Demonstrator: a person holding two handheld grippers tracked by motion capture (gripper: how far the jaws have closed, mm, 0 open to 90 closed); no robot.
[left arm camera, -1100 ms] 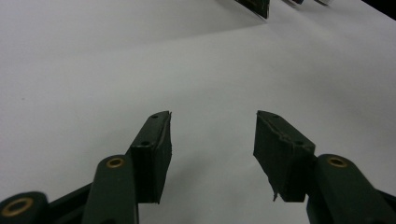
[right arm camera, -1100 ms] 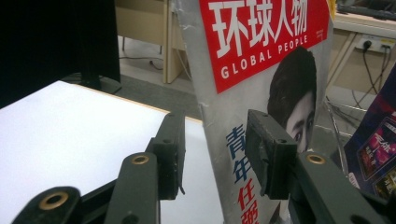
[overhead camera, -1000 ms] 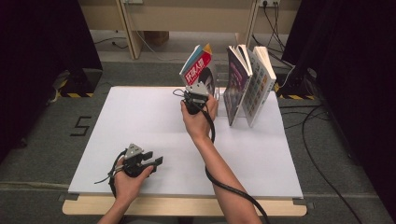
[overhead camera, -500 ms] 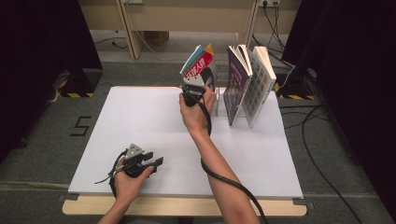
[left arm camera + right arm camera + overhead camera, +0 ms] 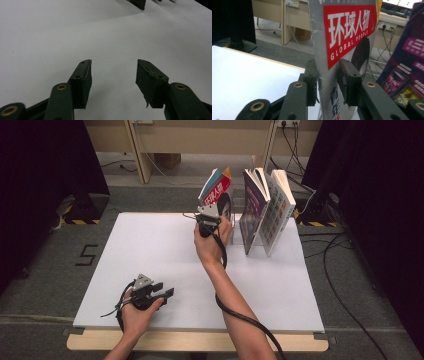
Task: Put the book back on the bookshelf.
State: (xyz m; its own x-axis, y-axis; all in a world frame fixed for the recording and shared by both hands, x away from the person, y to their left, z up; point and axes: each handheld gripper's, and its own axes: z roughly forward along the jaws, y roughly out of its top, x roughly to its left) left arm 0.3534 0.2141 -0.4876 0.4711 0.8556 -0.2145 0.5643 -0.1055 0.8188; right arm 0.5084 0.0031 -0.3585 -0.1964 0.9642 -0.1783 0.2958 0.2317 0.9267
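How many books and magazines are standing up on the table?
3. The red magazine stands at the table's far edge, between the right claw's jaws, which have just been closing. The purple book and colourful book lean beside it.

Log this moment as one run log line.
right tongs: closing on red-cover magazine, upright | left tongs: open, on white table | other magazines: standing right

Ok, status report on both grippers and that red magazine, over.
Right gripper has just been closing, jaws on the red magazine. Left gripper open over the table. Purple book close beside the magazine.
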